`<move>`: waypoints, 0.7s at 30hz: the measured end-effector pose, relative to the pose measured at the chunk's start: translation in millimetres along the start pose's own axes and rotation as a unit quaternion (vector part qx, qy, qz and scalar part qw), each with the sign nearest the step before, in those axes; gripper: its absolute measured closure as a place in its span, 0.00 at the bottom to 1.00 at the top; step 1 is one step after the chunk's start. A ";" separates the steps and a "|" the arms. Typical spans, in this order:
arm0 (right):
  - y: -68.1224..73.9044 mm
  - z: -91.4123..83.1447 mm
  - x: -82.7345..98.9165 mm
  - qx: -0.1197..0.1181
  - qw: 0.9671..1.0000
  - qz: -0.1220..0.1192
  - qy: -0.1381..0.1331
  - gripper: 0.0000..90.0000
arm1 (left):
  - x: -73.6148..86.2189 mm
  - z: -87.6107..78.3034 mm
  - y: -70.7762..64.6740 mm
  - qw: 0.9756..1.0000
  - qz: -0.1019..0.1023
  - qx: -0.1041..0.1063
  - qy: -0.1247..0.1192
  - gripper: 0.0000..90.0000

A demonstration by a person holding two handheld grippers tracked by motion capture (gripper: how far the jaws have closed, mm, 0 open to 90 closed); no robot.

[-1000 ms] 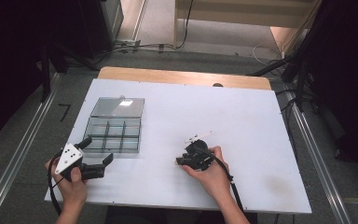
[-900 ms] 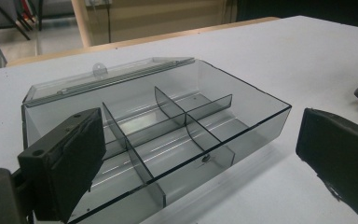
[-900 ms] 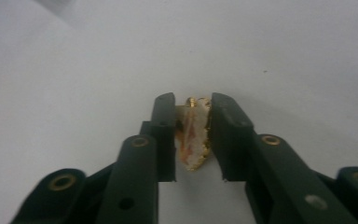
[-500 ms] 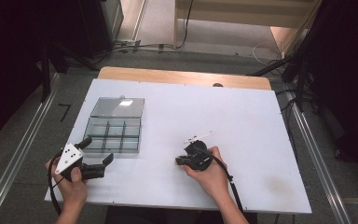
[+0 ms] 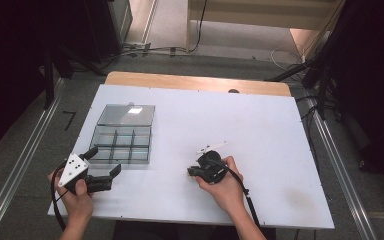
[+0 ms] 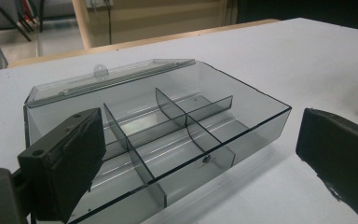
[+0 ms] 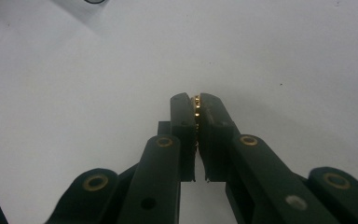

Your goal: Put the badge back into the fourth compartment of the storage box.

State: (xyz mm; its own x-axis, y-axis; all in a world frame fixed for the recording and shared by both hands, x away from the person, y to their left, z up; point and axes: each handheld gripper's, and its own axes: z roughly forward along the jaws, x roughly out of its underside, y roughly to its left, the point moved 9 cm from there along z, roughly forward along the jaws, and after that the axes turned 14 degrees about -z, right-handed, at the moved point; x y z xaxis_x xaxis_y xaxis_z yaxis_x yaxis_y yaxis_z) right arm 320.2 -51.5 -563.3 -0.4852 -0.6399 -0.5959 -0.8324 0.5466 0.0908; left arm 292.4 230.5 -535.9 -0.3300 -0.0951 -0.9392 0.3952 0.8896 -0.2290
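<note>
While pinched: right gripper (image 7: 196,103) clamps gold chain (image 7: 196,112) — lift slowly.
Left gripper (image 6: 200,154): spread near compartment box (image 5: 122,134) — hold steady.

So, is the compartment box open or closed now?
Open: the box has its lid folded back, and its dividers stand uncovered with bare compartments.

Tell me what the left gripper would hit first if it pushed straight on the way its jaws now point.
Most likely the near wall of the clear compartment box. The left gripper stands open with its jaws aimed at the box, which lies open just ahead on the white table. Nothing shows between them, though the gap is hard to judge.
</note>
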 end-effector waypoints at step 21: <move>1.8 -9.4 -29.5 0.008 1.000 -0.018 -0.021 0.92 | -0.3 -1.4 -0.5 1.000 -0.001 0.003 -0.003 0.02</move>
State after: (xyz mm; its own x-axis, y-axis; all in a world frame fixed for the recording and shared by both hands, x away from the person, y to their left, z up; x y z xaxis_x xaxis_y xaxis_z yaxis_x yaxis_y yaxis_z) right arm 330.5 -36.7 -538.0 -0.4436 -0.6358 -0.6317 -0.8441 0.5333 0.0560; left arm 291.1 230.8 -535.2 -0.3263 -0.1002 -0.9400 0.3992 0.8868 -0.2331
